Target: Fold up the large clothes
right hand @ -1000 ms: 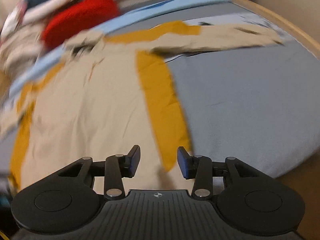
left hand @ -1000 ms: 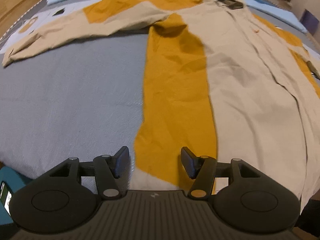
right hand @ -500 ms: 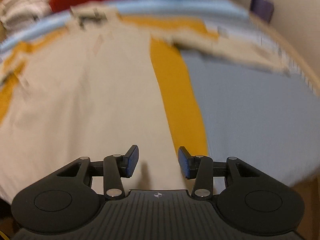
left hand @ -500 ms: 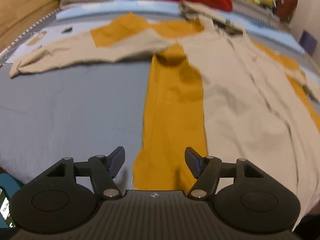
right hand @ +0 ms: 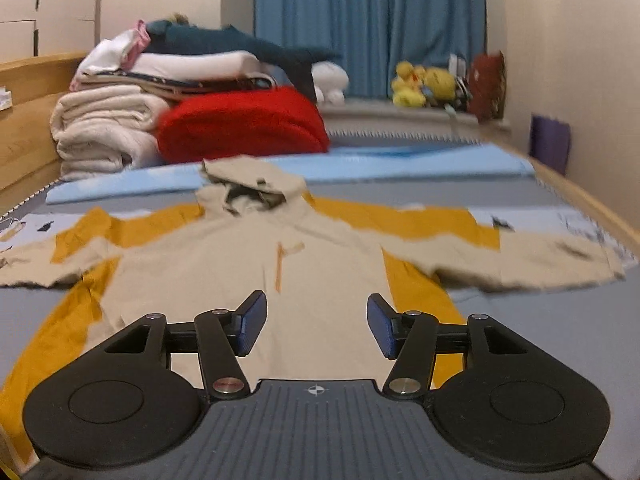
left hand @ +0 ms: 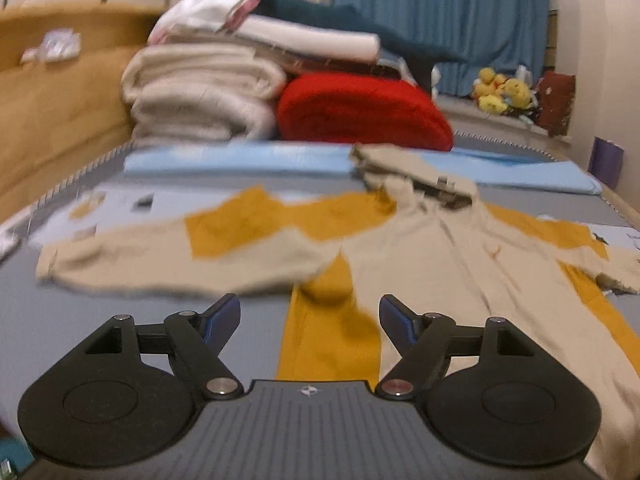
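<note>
Hoodie (right hand: 320, 264) flat on bed, ahead of both hand-held grippers, L (left hand: 310, 318) & R (right hand: 316, 328), jaws opening, empty.

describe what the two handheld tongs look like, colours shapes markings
The left tongs and right tongs look alike: matte black bodies with a ribbed grey central plate bearing a small compass-like mark, two round black discs at the sides, and black linkage arms with silver pivot screws. The fingers carry blue pads. No cables, hands or sleeves show.

Warm, dim indoor light tints both views yellowish, with no glare. Fisheye bending curves the bed (right hand: 540, 320) edges and darkens the picture corners. Motion blur softens the hoodie (right hand: 320, 260) and the folded pile (left hand: 200, 84) at the bed's far edge.
</note>
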Motion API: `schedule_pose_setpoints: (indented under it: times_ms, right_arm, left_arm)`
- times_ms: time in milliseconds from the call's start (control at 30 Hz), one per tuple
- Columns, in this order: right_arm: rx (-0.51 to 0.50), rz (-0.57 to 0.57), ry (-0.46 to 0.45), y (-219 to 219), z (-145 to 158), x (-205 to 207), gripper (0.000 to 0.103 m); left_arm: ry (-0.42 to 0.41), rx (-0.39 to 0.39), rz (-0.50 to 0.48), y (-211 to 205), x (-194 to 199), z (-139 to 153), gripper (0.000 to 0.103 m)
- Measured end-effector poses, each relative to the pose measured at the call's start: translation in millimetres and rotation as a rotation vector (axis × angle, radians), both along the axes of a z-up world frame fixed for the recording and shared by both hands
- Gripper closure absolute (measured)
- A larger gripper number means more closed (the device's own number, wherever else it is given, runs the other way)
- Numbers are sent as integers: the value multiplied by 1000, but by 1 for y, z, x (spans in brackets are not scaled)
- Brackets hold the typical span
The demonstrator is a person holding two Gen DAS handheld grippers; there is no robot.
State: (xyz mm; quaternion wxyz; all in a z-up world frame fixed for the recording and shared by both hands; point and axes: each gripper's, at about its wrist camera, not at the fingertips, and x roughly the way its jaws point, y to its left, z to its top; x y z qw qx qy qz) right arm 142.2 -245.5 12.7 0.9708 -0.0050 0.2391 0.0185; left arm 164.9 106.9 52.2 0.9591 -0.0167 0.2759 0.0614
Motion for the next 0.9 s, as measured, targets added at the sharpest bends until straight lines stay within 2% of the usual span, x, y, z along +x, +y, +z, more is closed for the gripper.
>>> schedule_pose_setpoints:
  times_ms: [67, 167, 267, 367, 467, 533, 600, 700, 800, 900]
  right_arm:
    - [-19, 1, -45, 12, 5, 5, 45]
    - [-92, 9, -116, 31, 13, 9, 45]
    - [-145, 46, -182, 46, 16, 16, 45]
    - [-149, 99, -216, 53, 21, 17, 45]
    - [-120, 147, -213, 55, 31, 22, 45]
    - [-108, 159, -208, 61, 45, 33, 45]
    - [-92, 171, -222, 70, 64, 49, 45]
    - [-29, 187, -249, 82, 86, 82, 45]
    - [2, 183, -271, 88, 83, 109, 45]
    - [7, 143, -243, 90, 54, 129, 46]
  left_arm:
    - [-27, 16, 1, 4, 21, 12, 22]
    - [-18, 16, 20, 20, 65, 20, 22]
    - [-6, 44, 47, 43, 103, 13, 22]
    - [11, 64, 76, 76, 128, -6, 23]
    - [50, 29, 137, 119, 141, -31, 28]
    - [84, 17, 184, 145, 149, -48, 37]
    - [106, 0, 230, 171, 155, -60, 41]
    - [132, -61, 302, 213, 158, -76, 55]
    - [149, -107, 394, 253, 156, -87, 59]
    - [164, -136, 478, 286, 151, -98, 59]
